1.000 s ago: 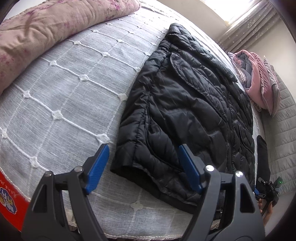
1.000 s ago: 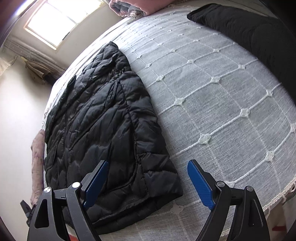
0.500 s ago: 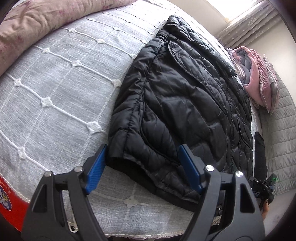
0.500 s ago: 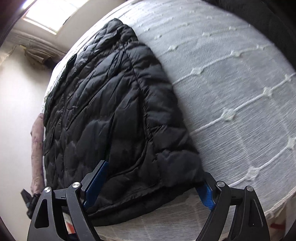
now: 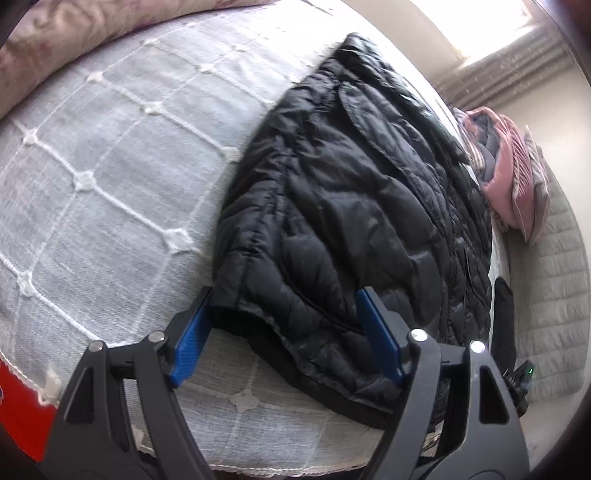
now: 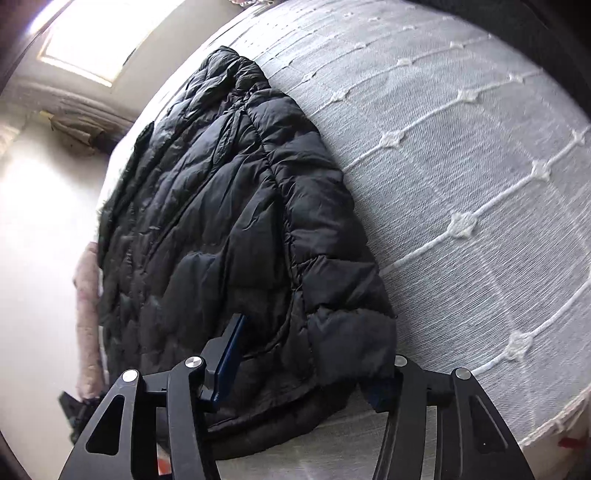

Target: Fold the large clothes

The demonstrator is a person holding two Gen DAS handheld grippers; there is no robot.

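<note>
A black quilted puffer jacket (image 5: 351,206) lies flat on the grey bedspread (image 5: 110,177); it also shows in the right wrist view (image 6: 229,229). My left gripper (image 5: 284,339) is open, its blue pads either side of the jacket's near left hem corner. My right gripper (image 6: 306,365) is open around the near right hem corner; the jacket covers the right pad. Neither is closed on the cloth.
A pink floral quilt (image 5: 74,33) lies at the far left. A pink and grey pile of clothes (image 5: 513,173) sits at the far right. Another dark garment (image 6: 554,40) lies at the right wrist view's upper right. The bed's near edge (image 5: 258,469) is just below the grippers.
Both grippers have moved forward onto the jacket's hem corners. The right gripper's jaws have narrowed somewhat around the corner.
</note>
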